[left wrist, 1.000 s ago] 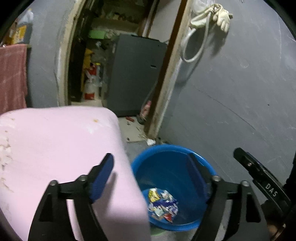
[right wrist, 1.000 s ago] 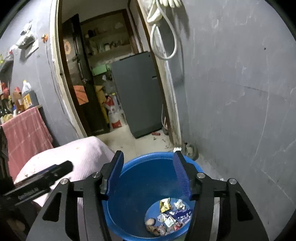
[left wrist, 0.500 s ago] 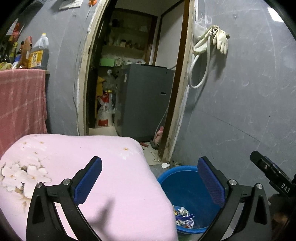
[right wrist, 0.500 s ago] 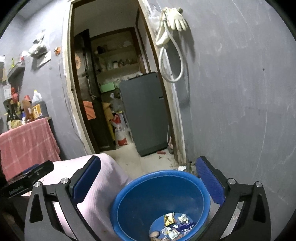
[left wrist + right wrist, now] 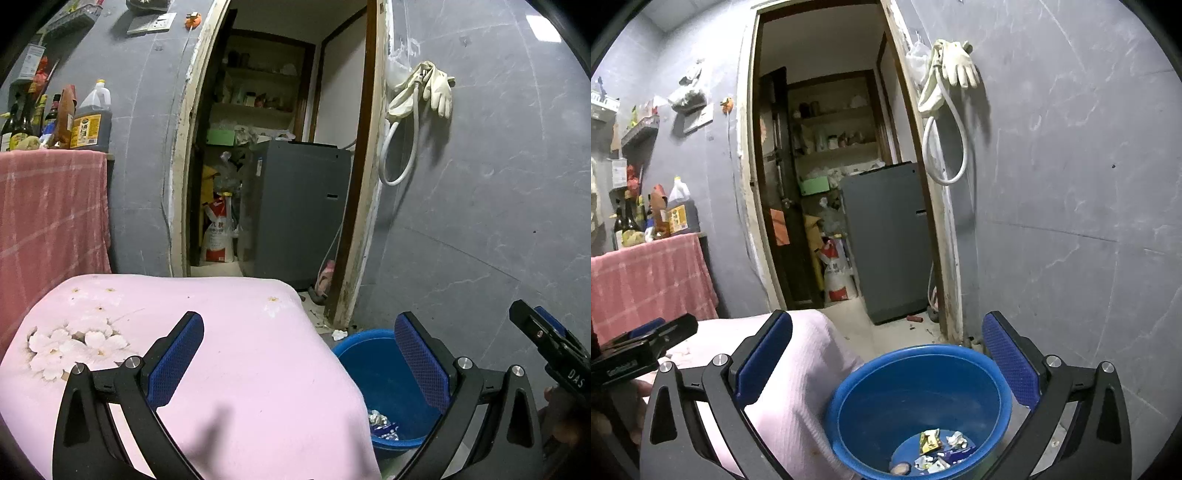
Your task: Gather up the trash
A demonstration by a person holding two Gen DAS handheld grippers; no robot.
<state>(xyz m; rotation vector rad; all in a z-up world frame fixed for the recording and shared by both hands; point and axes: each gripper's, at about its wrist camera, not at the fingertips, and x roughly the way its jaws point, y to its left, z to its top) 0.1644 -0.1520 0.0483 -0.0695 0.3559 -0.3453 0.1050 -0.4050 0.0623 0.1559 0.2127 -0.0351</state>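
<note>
Grippers both empty. Left gripper [image 5: 299, 356]: blue-padded fingers spread wide, nothing between them, held above the pink floral cloth [image 5: 229, 354] near its right-hand edge. Right gripper [image 5: 887, 356]: fingers likewise spread wide, empty, poised above and slightly behind the blue basin [image 5: 993, 373].

Basin stands on the floor just beside the draped pink cloth, close to the grey tiled wall [image 5: 1071, 184] and near the foot of the door frame [image 5: 945, 258]. Trash [image 5: 938, 452] lies at the basin bottom: several crumpled wrappers, white, yellow and blue, plus one small round brownish item at the near side; material of that item cannot be told. In the left wrist view only part of the trash [image 5: 382, 424] shows past the cloth edge.

One small white scrap [image 5: 338, 335] on the floor between the basin rim and the door frame.

Background: grey appliance [image 5: 886, 240] inside the doorway; white glove [image 5: 960, 66] and looped hose [image 5: 945, 147] hanging on the wall; bottles [image 5: 88, 118] on a surface covered by a red checked cloth [image 5: 48, 214].
</note>
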